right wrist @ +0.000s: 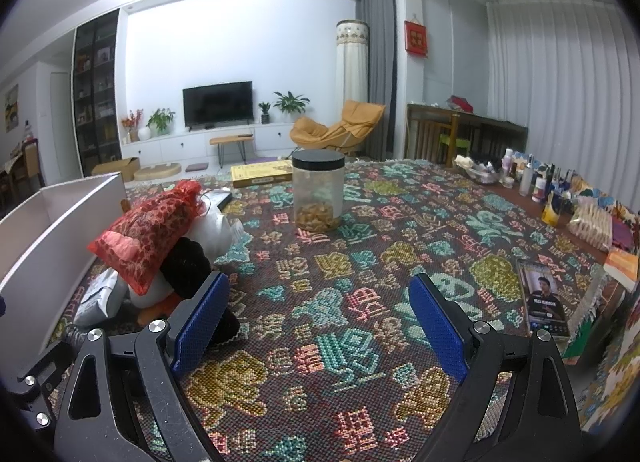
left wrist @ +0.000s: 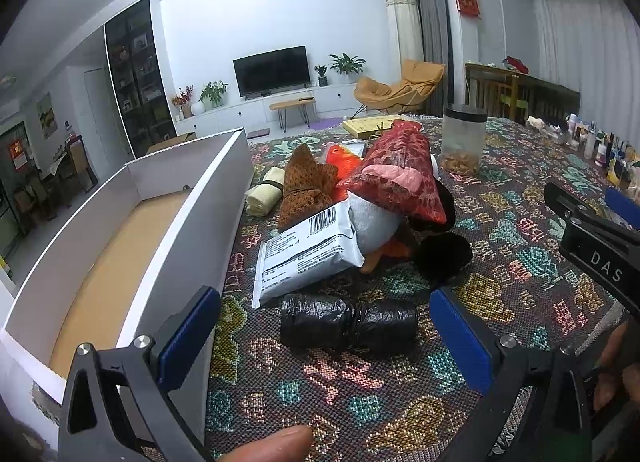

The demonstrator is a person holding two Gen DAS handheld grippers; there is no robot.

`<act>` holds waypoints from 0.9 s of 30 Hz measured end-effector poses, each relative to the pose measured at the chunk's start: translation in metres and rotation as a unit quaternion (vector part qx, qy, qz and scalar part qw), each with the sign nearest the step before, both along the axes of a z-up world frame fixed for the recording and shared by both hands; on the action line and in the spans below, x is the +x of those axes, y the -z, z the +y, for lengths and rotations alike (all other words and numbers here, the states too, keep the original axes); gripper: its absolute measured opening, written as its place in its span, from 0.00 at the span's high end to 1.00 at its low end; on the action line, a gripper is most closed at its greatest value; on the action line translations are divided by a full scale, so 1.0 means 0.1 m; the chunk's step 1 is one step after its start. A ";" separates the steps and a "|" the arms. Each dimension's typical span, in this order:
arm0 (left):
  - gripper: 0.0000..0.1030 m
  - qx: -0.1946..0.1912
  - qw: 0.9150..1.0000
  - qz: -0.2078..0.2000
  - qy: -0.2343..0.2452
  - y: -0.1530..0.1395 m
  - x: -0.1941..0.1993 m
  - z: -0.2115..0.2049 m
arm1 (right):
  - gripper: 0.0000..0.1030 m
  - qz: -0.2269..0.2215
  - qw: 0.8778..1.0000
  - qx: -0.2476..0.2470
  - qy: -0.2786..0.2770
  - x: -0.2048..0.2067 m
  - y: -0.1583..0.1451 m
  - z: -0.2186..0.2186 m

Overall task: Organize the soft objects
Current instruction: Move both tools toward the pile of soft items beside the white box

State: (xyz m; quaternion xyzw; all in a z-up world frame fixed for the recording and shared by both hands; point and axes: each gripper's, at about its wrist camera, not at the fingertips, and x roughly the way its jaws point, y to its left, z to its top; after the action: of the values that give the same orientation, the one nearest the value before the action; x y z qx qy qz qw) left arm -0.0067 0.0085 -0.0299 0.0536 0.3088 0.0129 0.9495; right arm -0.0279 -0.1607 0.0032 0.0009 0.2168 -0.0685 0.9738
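Note:
A pile of soft things lies on the patterned tablecloth: a red mesh pouch [left wrist: 404, 174] [right wrist: 152, 228] on a grey-white plush [left wrist: 374, 222], a white printed packet [left wrist: 308, 254], a brown knit piece [left wrist: 306, 186], an orange plush fish [left wrist: 346, 162], a pale cloth roll [left wrist: 264, 194] and black fabric [left wrist: 444, 258]. Two black bag rolls [left wrist: 348, 322] lie nearest. My left gripper [left wrist: 324, 338] is open and empty, just before these rolls. My right gripper [right wrist: 320, 322] is open and empty over bare cloth, right of the pile. A long white box [left wrist: 120, 230] stands on the left.
A clear jar with a black lid [right wrist: 318, 192] stands mid-table. A yellow flat box [right wrist: 262, 172] lies at the far edge. A phone [right wrist: 542, 298] lies at the right. Bottles and packets [right wrist: 560, 198] line the right edge. The right gripper's body [left wrist: 596, 246] shows in the left view.

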 end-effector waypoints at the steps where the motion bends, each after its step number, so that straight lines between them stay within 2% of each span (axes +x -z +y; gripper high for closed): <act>1: 0.00 0.000 1.000 0.001 0.000 0.01 0.00 0.01 | 0.10 0.000 1.000 0.000 0.000 0.00 0.00 0.00; 27: 0.00 0.008 1.000 0.014 0.000 0.13 0.02 -0.01 | 0.10 0.004 1.000 0.003 -0.002 0.02 0.03 -0.01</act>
State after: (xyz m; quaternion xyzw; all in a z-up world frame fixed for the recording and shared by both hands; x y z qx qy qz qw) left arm -0.0052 0.0073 -0.0430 0.0616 0.3216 0.0149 0.9447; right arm -0.0260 -0.1620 0.0000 0.0032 0.2211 -0.0657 0.9730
